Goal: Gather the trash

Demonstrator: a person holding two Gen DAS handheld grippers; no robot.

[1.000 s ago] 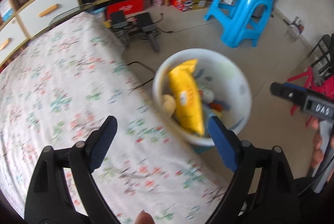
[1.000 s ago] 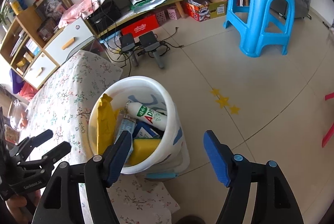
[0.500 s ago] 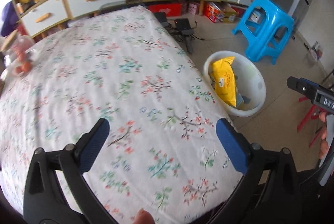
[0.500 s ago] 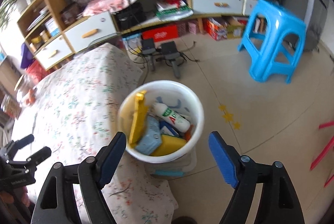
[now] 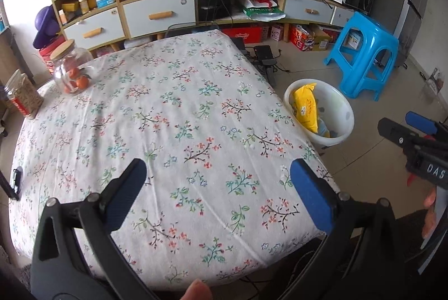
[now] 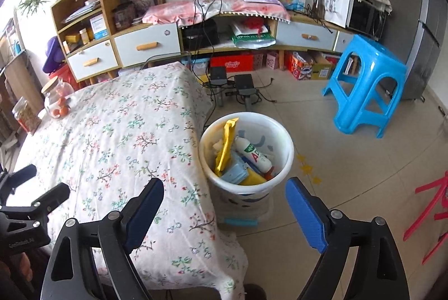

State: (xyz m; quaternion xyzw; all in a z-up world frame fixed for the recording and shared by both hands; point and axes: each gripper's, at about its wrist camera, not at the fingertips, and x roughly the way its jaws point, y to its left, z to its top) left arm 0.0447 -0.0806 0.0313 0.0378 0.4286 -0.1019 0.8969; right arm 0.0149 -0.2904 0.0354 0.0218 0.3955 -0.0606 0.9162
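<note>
Landmark: the white bucket [image 6: 246, 185] is standing on the floor just beside the right-hand edge of the tabletop [image 5: 168, 115], which is wearing a floral cloth.
Trash: a yellow packet [image 6: 225, 146], a white bottle [image 6: 253, 154] and a pale blue pack [image 6: 233, 174] are sitting inside the bucket.
Yellow packet axis: it is standing nearly upright on its long axis, top end pointing up and leaning against the bucket wall nearest the tabletop.
White bottle axis: it is lying tilted, its long axis slanting across the bucket; which end is the cap I cannot tell.
Left gripper [image 5: 218, 192]: it is hovering over the tabletop, to the left of the bucket, its blue fingers [image 5: 310, 195] spread wide and holding nothing.
Right gripper [image 6: 224, 211]: it is hanging above and in front of the bucket, fingers [image 6: 305, 216] likewise wide apart and empty.
Beyond the bucket: a blue stool [image 6: 364, 93] is standing on the floor.
Far from the bucket: a glass jar [image 5: 71, 70] is resting at the tabletop's opposite corner.
</note>
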